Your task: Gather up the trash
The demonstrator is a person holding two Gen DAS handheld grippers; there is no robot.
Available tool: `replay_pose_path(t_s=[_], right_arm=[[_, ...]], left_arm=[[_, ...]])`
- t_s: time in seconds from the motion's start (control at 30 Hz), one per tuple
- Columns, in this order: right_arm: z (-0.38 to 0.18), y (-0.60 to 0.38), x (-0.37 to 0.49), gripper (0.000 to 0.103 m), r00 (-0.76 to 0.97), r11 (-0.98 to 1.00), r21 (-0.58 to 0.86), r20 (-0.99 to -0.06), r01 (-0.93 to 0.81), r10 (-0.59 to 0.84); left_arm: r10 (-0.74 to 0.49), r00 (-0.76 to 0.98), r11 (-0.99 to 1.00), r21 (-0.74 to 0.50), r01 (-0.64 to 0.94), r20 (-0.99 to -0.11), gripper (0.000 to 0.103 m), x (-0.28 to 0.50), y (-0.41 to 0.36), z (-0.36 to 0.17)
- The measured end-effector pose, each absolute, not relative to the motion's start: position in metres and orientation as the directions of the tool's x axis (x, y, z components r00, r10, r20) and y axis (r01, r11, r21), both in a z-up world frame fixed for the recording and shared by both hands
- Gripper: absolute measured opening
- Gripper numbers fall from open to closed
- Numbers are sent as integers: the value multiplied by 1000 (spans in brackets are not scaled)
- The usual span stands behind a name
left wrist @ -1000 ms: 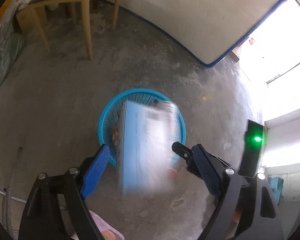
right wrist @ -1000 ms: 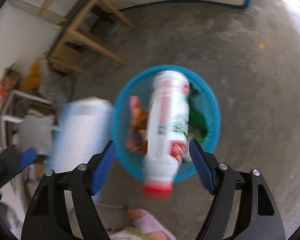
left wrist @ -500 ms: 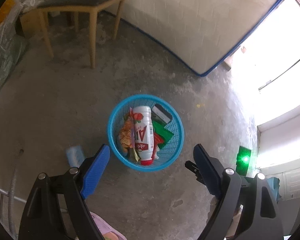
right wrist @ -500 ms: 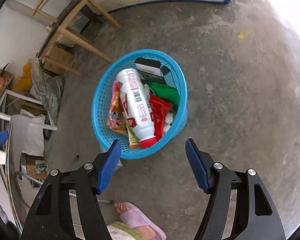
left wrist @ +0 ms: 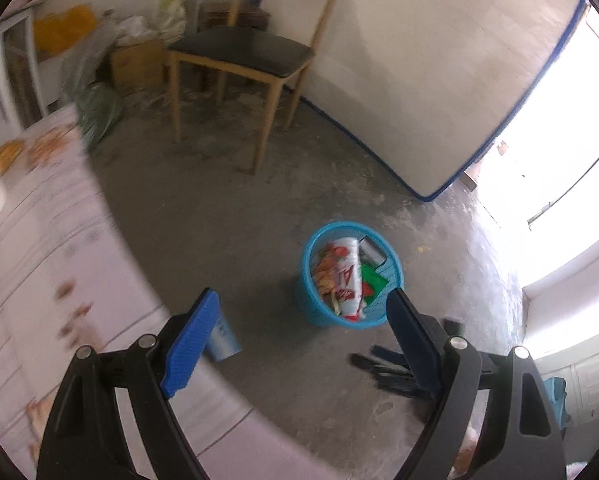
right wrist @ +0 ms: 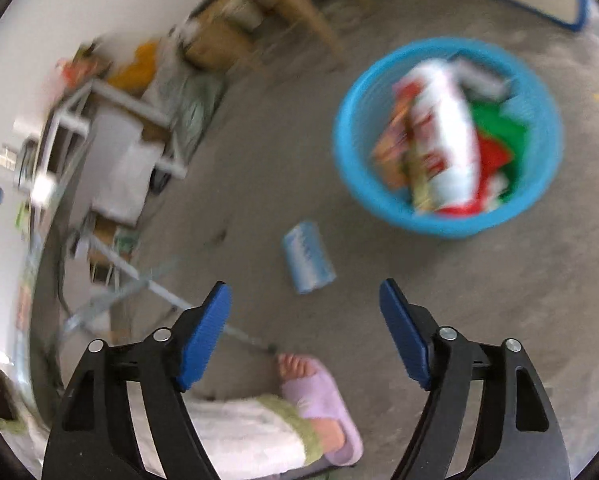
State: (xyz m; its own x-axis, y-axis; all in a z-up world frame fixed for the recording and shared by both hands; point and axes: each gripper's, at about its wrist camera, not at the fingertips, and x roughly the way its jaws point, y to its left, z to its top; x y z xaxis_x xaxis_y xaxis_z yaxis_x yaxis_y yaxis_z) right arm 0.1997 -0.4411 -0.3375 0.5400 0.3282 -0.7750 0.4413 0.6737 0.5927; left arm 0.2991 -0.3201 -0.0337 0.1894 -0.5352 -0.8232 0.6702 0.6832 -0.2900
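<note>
The round blue plastic mesh basket (left wrist: 391,276), filled with a white red-printed bottle (left wrist: 349,276) and coloured wrappers, is seen on the grey concrete floor right of centre in the left wrist view. A pale blue carton (right wrist: 308,258) lies apart from it, centre frame in the right wrist view, above a foot in a lilac slipper (right wrist: 319,404). The left gripper (left wrist: 303,344) is spread empty, and the right gripper (right wrist: 305,332), its jaws just opened further, grips nothing; a wooden chair (left wrist: 239,52) stands at upper centre.

floor (left wrist: 239,220): rough matt concrete; basket (left wrist: 313,312): blue plastic mesh | chair (left wrist: 255,52) beyond basket: pale wood, dark matt seat | bottle (right wrist: 449,136) in basket: glossy plastic
</note>
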Motion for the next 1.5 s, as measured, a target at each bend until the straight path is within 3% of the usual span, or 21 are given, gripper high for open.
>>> replay_pose_path(t_s=[0.17,0.43,0.67,0.77,0.8,1.13,1.4,1.5], right_arm=[[-404,-382,269,81,406,745,531,-834,404,374],[-533,-306,397,81,176,915,260,-961,309,213],[-591,-276,443,86,103,953,104,-992,286,77],[-605,-271,447,67,50,963,65,-997,263,54],[-607,-272,445,66,48,961,60,-998,271,48],[-575,-300,378,66,81,927,120,-992,355,98],[-457,-357,233,66,265,872,248,-954,422,143],[-403,-391,200,66,369,852,272,-924,447,101]], left_arm=[[-524,237,724,-281,630,-818,85,294,-263,-25],[-431,390,811,-160,564,-814,93,289,-183,-25],[-403,444,833,-119,541,-800,96,288,-155,-31],[-413,449,826,-119,551,-792,96,288,-148,-33],[-418,446,825,-125,551,-791,96,288,-146,-35],[-460,449,814,-162,558,-766,96,280,-141,-26],[-504,437,786,-185,590,-745,96,252,-156,-8],[-507,432,781,-186,596,-746,96,243,-161,-4]])
